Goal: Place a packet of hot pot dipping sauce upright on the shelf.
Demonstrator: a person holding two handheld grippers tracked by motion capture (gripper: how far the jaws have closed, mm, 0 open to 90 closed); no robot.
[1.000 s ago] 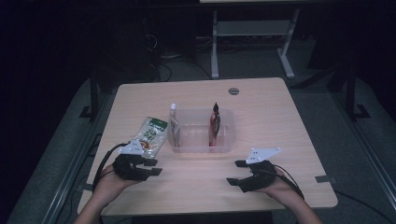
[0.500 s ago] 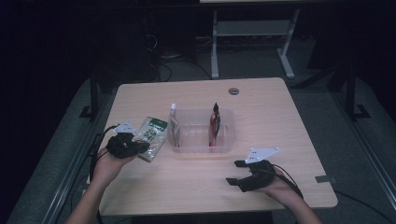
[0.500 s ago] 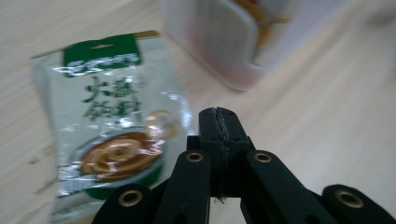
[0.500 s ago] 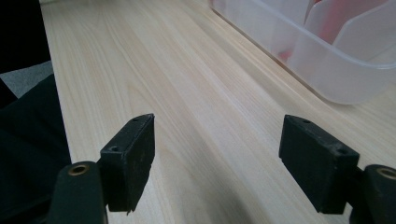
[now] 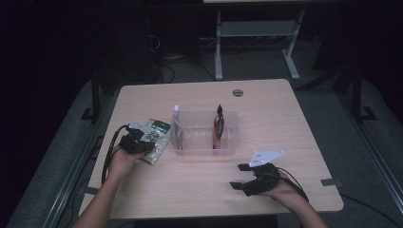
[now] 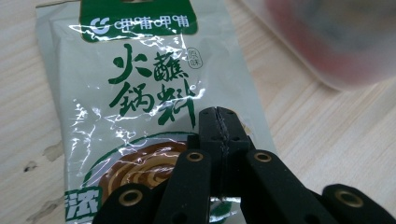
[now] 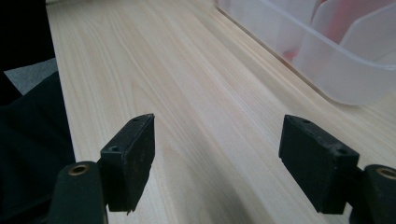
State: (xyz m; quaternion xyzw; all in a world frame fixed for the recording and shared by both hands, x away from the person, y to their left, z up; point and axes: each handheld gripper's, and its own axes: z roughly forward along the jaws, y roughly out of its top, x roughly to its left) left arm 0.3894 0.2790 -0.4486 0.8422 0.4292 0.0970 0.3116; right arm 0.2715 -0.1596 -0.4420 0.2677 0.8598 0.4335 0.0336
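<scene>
Evidently the left claw (image 6: 219, 135) is pressed together, pinching the green hot-pot sauce packet (image 6: 140, 93) (right claw (image 7: 217, 154) idle, spread above the bench (image 7: 187, 93)); next, I judge, a lift into the clear plastic bin (image 5: 205, 142).

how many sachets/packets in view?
3. A green-and-white foil sauce packet lies on the table left of the clear plastic bin; a pale sachet and a red sachet stand inside. Others may be hidden.

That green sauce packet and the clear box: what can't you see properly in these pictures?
- Sauce packet: its bottom is cut off by the left gripper view's lower edge and covered by the closed left tool.
- Clear box: blurred in the left gripper view, so the red thing inside is unreadable.
- Red packet and white-capped item: too small and dim in the high view to read.
</scene>
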